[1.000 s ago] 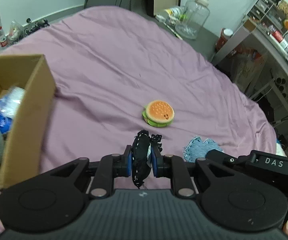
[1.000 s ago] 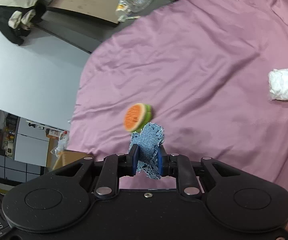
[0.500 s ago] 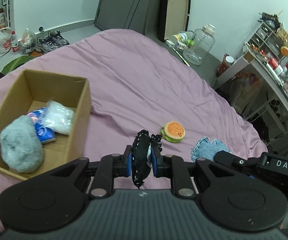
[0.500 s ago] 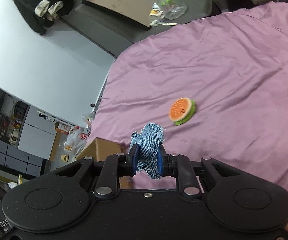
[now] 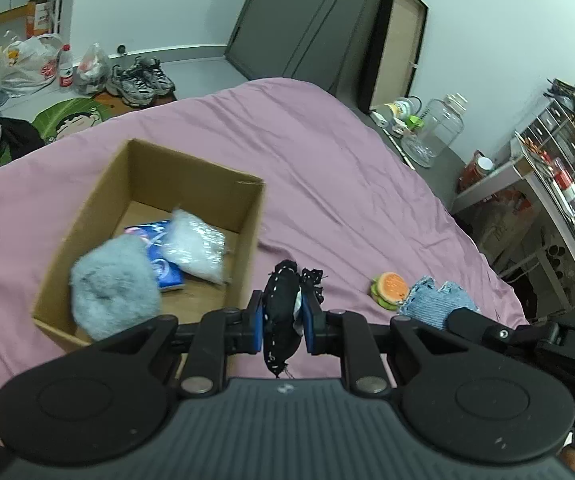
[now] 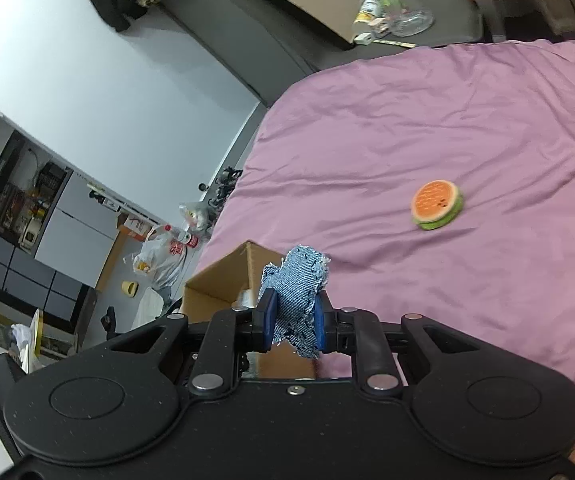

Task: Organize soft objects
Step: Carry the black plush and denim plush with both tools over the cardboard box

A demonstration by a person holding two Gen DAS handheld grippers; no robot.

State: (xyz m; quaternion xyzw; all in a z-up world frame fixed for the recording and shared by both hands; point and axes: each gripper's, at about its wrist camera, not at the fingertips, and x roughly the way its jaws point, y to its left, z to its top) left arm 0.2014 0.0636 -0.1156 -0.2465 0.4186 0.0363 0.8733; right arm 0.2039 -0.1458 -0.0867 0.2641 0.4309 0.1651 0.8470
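Left gripper (image 5: 282,322): blue-padded fingers (image 5: 256,322) clamped on a black fabric piece (image 5: 281,312). The piece is dark, bunched, dotted with small white specks, with a frilly black edge sticking out on the right and a bit of white showing at the pad. It hangs above the bed (image 5: 327,168), just right of the cardboard box (image 5: 143,184).

Right gripper (image 6: 293,322): fingers closed on a denim scrap (image 6: 293,284), light blue twill with frayed edges, crumpled, rising above the pads. In the left view the same scrap sits beside the burger toy (image 5: 389,290).

Box stands open on the purple sheet. Contents: a grey fluffy ball (image 5: 113,284) at the near side, a clear plastic bag of white filling (image 5: 197,248), and a blue packet (image 5: 159,256) partly under both.

Burger toy: orange bun top, green layer, lying alone on the sheet, slightly blurred in the right view.
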